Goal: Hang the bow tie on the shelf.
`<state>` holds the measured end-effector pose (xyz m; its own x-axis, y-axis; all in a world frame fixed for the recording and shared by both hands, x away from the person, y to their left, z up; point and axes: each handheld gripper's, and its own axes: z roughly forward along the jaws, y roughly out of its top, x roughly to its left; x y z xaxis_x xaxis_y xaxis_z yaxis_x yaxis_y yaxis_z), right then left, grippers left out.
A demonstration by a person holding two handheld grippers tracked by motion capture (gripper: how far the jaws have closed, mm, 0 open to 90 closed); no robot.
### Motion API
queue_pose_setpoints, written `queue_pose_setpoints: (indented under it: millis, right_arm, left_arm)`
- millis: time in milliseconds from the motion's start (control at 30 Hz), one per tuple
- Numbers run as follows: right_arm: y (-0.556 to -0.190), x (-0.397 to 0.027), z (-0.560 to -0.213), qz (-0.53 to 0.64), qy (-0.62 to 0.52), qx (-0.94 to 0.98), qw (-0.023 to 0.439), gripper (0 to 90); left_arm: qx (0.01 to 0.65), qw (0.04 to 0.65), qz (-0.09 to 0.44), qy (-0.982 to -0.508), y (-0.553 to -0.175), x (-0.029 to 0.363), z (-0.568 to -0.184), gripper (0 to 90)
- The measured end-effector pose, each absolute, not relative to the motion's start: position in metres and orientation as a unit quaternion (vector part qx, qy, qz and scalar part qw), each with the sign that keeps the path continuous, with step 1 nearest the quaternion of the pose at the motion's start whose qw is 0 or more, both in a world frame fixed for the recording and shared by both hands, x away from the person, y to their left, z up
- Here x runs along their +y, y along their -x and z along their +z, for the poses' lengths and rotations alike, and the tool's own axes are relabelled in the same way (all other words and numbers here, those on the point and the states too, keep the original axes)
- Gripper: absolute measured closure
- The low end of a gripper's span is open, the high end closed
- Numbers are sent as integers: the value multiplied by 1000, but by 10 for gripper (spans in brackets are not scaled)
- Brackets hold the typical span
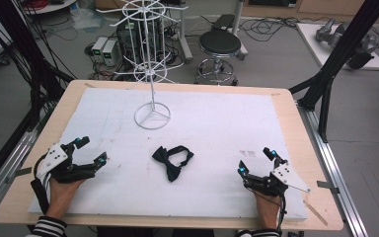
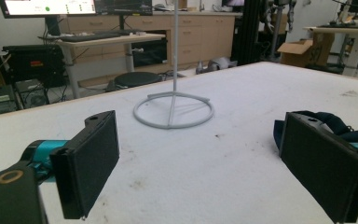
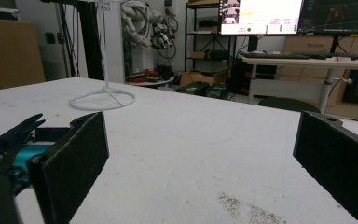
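Black fabric bow tie [image 1: 172, 161] lying flat on white table cover [image 1: 217, 128], near the front edge, roughly midway between the two grippers and apart from both. Long axis running diagonally: knot and wings toward the near side, neck strap looped off toward the far right. White wire display stand [image 1: 152, 74] upright behind it, ring base resting on the cover, well apart from the tie.

Left gripper [image 1: 90, 151] parked at front left, jaws spread wide, nothing between them; tie lying to its right and slightly forward. In the left gripper view, a dark edge of the tie [image 2: 326, 122] just past the right-hand jaw, stand base [image 2: 173, 111] straight ahead.

Right gripper [image 1: 255, 162] parked at front right, jaws likewise released and empty; tie lying to its left. In the right gripper view, a dark strip of the tie [image 3: 9, 137] beyond the left-hand jaw.

Judged: neither gripper clearly nearer; either reach sideways and inward, crossing the tie's diagonal at the knot for a clean pinch.
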<state>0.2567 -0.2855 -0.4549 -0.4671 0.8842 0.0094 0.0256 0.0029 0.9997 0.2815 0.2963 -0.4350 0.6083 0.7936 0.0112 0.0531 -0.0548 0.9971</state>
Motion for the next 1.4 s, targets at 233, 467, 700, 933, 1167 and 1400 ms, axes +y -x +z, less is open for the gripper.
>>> queue_pose_setpoints:
  millis: [233, 467, 700, 933, 1167, 1400]
  right_arm:
    - [-257, -286, -455, 600, -371, 612, 358, 23]
    - [-257, -286, -455, 601, -370, 611, 360, 22]
    - [-257, -286, -455, 600, -369, 610, 362, 22]
    - [-256, -286, -455, 601, -371, 609, 360, 22]
    - [-256, -287, -455, 602, -370, 609, 360, 22]
    - [-256, -287, -455, 603, -370, 608, 359, 22]
  left_arm:
    - [294, 584, 298, -696, -288, 275, -408, 123]
    - [290, 561, 295, -717, -294, 257, -392, 123]
    - [277, 541, 279, -743, -302, 237, -379, 123]
    - [274, 516, 262, -768, -313, 209, -367, 125]
    - [267, 501, 250, -785, -319, 192, -363, 128]
    - [258, 483, 240, -802, -325, 172, -363, 132]
